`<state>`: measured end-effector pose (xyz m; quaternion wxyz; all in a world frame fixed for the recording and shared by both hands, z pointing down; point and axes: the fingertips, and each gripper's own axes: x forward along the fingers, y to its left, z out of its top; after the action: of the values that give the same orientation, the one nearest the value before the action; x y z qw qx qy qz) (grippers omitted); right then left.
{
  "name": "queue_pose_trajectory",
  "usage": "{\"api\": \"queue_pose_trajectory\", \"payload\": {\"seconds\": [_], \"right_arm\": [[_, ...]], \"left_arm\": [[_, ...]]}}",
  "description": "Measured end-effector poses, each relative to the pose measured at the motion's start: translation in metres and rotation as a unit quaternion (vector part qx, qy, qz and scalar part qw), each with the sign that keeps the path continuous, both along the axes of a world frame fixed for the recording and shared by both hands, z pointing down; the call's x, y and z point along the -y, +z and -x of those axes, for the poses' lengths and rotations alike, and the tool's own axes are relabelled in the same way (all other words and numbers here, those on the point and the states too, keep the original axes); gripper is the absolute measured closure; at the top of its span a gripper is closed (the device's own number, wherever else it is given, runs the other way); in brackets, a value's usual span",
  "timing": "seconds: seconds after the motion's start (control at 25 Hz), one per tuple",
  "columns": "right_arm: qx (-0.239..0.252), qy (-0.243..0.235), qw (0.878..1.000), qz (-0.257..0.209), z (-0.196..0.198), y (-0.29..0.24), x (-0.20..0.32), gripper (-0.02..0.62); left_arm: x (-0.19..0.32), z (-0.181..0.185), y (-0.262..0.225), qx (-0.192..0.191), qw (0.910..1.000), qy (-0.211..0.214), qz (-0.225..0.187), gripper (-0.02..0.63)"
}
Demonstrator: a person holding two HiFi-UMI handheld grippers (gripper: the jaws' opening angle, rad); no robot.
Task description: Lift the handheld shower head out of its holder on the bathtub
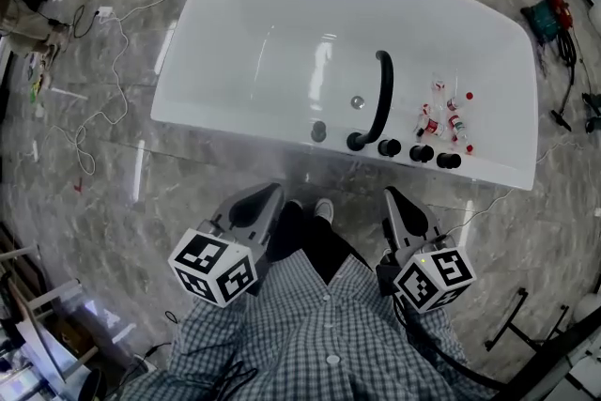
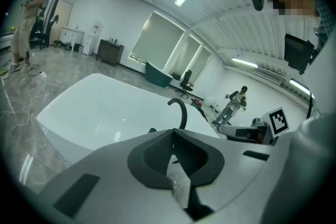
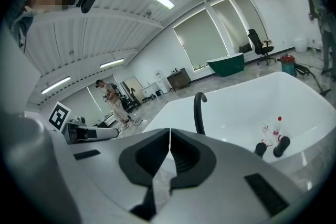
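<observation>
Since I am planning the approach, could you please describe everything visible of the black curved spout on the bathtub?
The black curved spout is a slim, matte black tube, seemingly metal. It rises from a round base on the near rim of the white bathtub, left of three black knobs, and arches over the basin, its tip hooking downward. Neither the left tool nor the right tool touches it; both are short of the tub.

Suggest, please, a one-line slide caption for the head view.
Left gripper and right gripper, both shut, face a white bathtub with black arched spout, knobs and small bottles at its near rim.
</observation>
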<state>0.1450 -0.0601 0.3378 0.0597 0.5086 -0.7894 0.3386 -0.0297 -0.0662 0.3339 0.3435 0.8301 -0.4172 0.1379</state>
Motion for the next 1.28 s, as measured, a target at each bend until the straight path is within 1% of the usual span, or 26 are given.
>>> {"api": "queue_pose_trajectory", "payload": {"seconds": [0.2, 0.4, 0.56, 0.72, 0.96, 1.12, 1.28], "right_arm": [[0.002, 0.013, 1.000, 0.016, 0.007, 0.014, -0.001, 0.577], [-0.002, 0.021, 0.999, 0.037, 0.022, 0.037, 0.004, 0.577], [-0.024, 0.019, 0.999, 0.040, 0.029, 0.054, 0.005, 0.577], [-0.042, 0.026, 0.998, 0.043, 0.032, 0.069, 0.010, 0.577], [-0.052, 0.045, 0.996, 0.055, 0.034, 0.091, 0.006, 0.577], [-0.056, 0.045, 0.995, 0.065, 0.039, 0.105, 0.005, 0.577], [-0.056, 0.042, 0.995, 0.072, 0.043, 0.114, 0.005, 0.577]], "left_arm": [[0.009, -0.007, 0.018, 0.016, 0.9992, 0.036, 0.008, 0.597], [0.025, -0.001, 0.048, 0.027, 0.9971, 0.069, 0.019, 0.597], [0.032, 0.002, 0.072, 0.020, 0.9945, 0.099, 0.027, 0.597], [0.045, 0.008, 0.095, 0.027, 0.9922, 0.119, 0.024, 0.597], [0.049, 0.008, 0.131, 0.038, 0.9875, 0.152, 0.022, 0.597], [0.055, 0.007, 0.153, 0.039, 0.9858, 0.163, 0.013, 0.597], [0.066, 0.001, 0.174, 0.055, 0.9829, 0.175, -0.021, 0.597]]}}
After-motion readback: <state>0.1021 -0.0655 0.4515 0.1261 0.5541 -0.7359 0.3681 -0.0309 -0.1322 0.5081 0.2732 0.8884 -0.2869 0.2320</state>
